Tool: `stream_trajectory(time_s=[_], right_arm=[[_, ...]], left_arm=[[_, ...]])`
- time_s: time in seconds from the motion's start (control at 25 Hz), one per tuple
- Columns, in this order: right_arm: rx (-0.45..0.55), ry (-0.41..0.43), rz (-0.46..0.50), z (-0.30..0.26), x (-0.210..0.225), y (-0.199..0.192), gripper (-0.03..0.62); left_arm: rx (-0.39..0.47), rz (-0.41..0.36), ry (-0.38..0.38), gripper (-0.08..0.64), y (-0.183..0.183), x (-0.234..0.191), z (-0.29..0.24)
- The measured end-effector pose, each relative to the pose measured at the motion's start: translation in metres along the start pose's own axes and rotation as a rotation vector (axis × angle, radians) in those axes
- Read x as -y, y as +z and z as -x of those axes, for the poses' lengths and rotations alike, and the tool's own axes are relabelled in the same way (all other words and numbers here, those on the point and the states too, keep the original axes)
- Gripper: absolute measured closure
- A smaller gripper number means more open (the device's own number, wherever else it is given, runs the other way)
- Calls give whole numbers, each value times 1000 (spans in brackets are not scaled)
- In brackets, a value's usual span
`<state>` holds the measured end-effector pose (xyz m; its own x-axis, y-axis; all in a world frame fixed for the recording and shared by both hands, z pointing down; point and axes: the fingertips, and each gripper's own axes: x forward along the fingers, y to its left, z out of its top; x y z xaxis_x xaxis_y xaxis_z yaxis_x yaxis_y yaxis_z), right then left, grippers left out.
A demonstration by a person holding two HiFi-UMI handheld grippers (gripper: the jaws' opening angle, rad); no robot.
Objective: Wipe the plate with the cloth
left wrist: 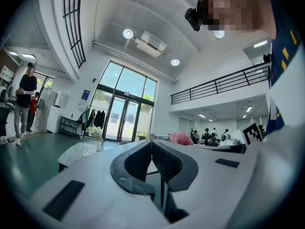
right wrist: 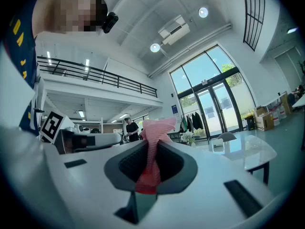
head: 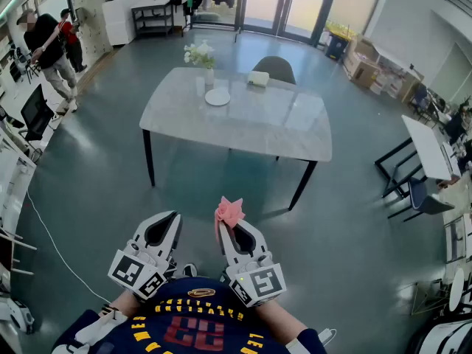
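The left tongs are clenched on nothing, their tips pressed together and pointing level, close in front of the person's body at the near edge of the scene. Just to their right, the right tongs are clenched on the pink cloth, which is pinched upright between the tips and fans out above them. The plate is well apart from both. It lies flat on the far-left part of the pale worktop, across a stretch of open floor and just near-right of a vase of flowers. It sits almost straight ahead of the right tongs, only slightly left of their line, and further off to the right of the left tongs' line. So the cloth-bearing hand looks the better placed, though not by much. The plate is round, so it offers no long axis to line up with. The worktop's long side runs left to right, and the plate sits toward its far edge. The coming move is probably an approach, and reaching the plate may mean coming in by the worktop's left end.
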<state>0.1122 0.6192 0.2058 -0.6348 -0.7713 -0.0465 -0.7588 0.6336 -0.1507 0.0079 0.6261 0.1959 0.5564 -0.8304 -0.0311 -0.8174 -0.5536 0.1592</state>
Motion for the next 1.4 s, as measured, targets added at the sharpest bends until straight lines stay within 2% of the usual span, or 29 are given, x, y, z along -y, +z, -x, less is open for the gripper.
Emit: stream_trajectory(time_s=[0.4,0.6,0.96,1.16,1.4], right_arm=[[2,18,-16,4,15,-7,552],[10,46,-69,-3,14,-19,552],[-70,95,-131,-9,29,-41,551],[-106,96,-136,-44,55,-41,552],[-142,32,-119,-112,81,-49,552]], left_arm=[[-15,-15,9,556,-8,9,-15],[-32,-13,23,556,-18,2,-14],[-98,26,94,556,-42,0,-20],[-107,44,89,557,-38,-24,-60],[-109,93,30,556,-39,-88,-105]])
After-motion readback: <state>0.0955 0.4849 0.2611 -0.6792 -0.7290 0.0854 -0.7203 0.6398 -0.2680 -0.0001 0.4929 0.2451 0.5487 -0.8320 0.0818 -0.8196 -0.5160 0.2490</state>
